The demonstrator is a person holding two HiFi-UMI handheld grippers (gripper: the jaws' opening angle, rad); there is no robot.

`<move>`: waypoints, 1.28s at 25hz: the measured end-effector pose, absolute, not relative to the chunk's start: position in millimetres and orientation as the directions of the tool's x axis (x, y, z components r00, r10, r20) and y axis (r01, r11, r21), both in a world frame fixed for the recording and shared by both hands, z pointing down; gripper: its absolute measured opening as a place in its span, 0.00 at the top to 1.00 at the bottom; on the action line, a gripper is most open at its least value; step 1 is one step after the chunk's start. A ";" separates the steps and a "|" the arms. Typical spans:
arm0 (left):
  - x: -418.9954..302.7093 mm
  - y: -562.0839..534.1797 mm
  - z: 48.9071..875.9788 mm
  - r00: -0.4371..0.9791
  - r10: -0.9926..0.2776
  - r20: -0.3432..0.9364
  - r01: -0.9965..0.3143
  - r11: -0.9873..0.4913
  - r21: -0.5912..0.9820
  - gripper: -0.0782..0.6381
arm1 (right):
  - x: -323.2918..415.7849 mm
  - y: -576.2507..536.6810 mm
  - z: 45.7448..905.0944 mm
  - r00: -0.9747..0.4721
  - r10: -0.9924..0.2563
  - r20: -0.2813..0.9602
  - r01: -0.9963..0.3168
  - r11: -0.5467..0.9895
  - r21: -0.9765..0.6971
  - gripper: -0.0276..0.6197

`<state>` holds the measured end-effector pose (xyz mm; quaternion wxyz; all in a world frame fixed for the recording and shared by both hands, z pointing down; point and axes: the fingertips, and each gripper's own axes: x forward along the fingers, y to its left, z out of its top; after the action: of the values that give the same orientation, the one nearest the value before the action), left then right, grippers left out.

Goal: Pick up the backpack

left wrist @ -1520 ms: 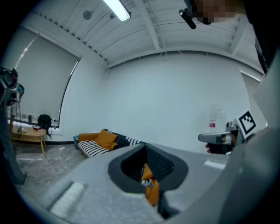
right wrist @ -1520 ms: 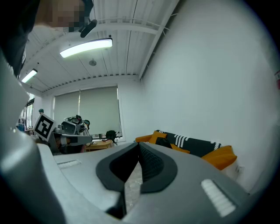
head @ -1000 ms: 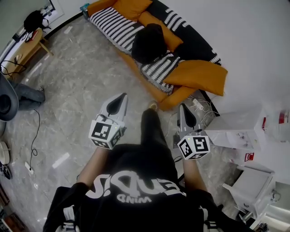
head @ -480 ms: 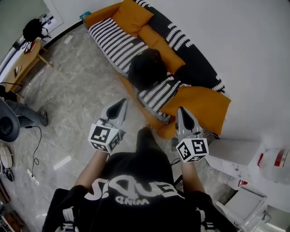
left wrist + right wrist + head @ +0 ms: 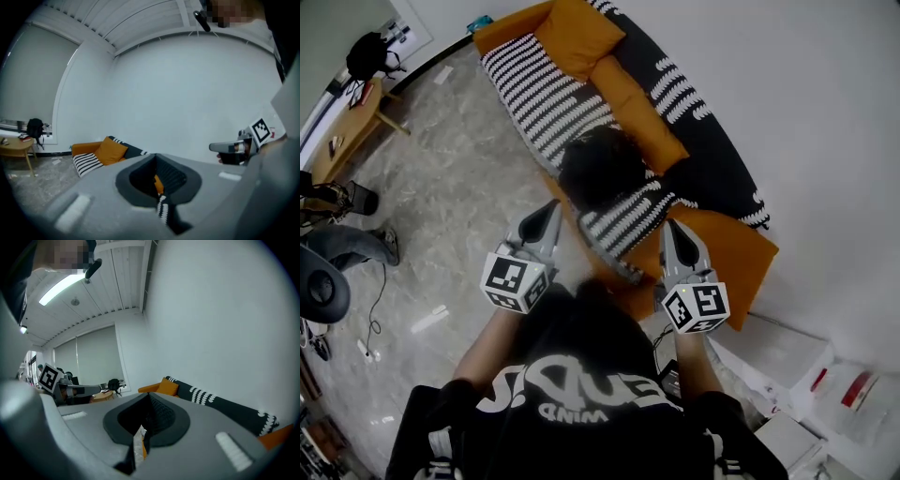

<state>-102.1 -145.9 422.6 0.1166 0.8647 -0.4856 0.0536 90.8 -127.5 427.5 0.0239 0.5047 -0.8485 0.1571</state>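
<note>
At lower centre, the left claw (image 5: 551,210) and right claw (image 5: 669,231) are closed, empty, just below the black backpack (image 5: 600,169) on the sofa (image 5: 712,178).

Bare floor (image 5: 459,187) beside the sofa (image 5: 712,178) lies open; orange cushions (image 5: 642,103) flank the backpack (image 5: 600,169)

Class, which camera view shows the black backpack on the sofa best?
The head view: the backpack lies in full sight on the striped sofa. In their own views the left gripper and right gripper block that part of the sofa, so it cannot be made out.
</note>
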 end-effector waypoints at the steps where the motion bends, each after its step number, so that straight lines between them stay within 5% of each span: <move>1: -103.7 -152.9 422.4 0.522 -0.827 0.210 -0.853 -0.501 0.148 0.89 | 87.6 -134.9 426.5 -0.493 -0.847 0.201 -0.862 0.443 -0.245 0.96; 11: -107.2 -222.6 423.5 0.627 -0.751 0.206 -0.779 -0.602 0.175 0.88 | 69.7 -189.2 419.2 -0.428 -0.880 0.206 -0.891 0.372 -0.262 0.96; 17: -94.7 -261.9 433.6 0.676 -0.700 0.229 -0.737 -0.644 0.204 0.44 | 73.9 -210.0 414.3 -0.396 -0.893 0.215 -0.905 0.340 -0.255 0.96; 19: -89.0 -273.2 444.0 0.676 -0.691 0.256 -0.737 -0.643 0.210 0.40 | 79.6 -216.0 416.3 -0.393 -0.894 0.218 -0.907 0.337 -0.252 0.96; 32: -55.3 -343.4 545.8 0.663 -0.572 0.484 -0.730 -0.637 0.246 0.39 | 108.7 -240.3 435.5 -0.358 -0.898 0.256 -0.914 0.281 -0.294 0.96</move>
<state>-55.3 -343.4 545.8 0.2153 0.8860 -0.3674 0.1837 108.7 -240.3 435.5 0.0198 0.5661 -0.8000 0.1981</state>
